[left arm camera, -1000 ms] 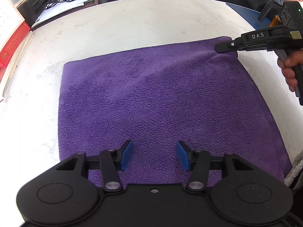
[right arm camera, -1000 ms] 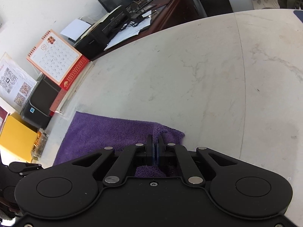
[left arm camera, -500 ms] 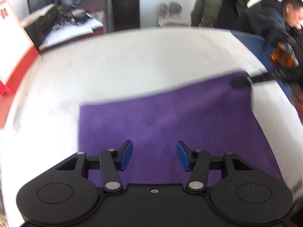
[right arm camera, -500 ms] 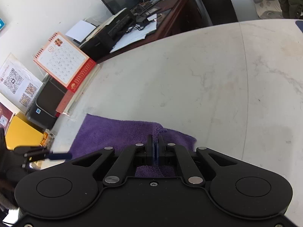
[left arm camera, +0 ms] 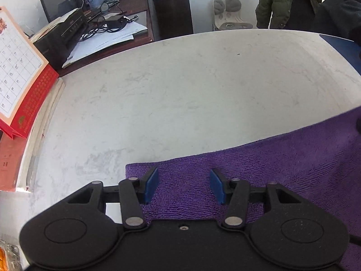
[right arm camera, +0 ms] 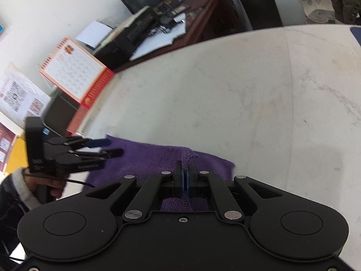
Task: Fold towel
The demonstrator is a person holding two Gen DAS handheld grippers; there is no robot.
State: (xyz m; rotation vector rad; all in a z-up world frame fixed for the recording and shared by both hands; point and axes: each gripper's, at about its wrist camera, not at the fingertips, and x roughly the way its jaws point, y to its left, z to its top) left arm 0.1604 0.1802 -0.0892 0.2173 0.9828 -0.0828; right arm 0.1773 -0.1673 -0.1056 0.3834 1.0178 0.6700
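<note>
A purple towel (left arm camera: 282, 169) lies flat on the white marble table (left arm camera: 180, 94). My left gripper (left arm camera: 183, 186) hovers open over the towel's far left corner, its blue pads apart with nothing between them. In the right wrist view the same left gripper (right arm camera: 108, 148) shows at the left, held by a hand above that end of the towel (right arm camera: 144, 155). My right gripper (right arm camera: 185, 176) is shut on the towel's far right corner, and a small tuft of purple cloth sticks up between its pads.
A red desk calendar (left arm camera: 20, 85) stands at the table's left edge beside papers. Behind the table is a dark desk (left arm camera: 108, 29) with a printer and monitor. A person in a dark jacket (left arm camera: 288, 2) stands at the far right. Bare marble stretches beyond the towel.
My left gripper has swept left across the towel, from over its middle to its far left corner, still open. The right gripper has kept its pinch on the corner, lifted slightly.
</note>
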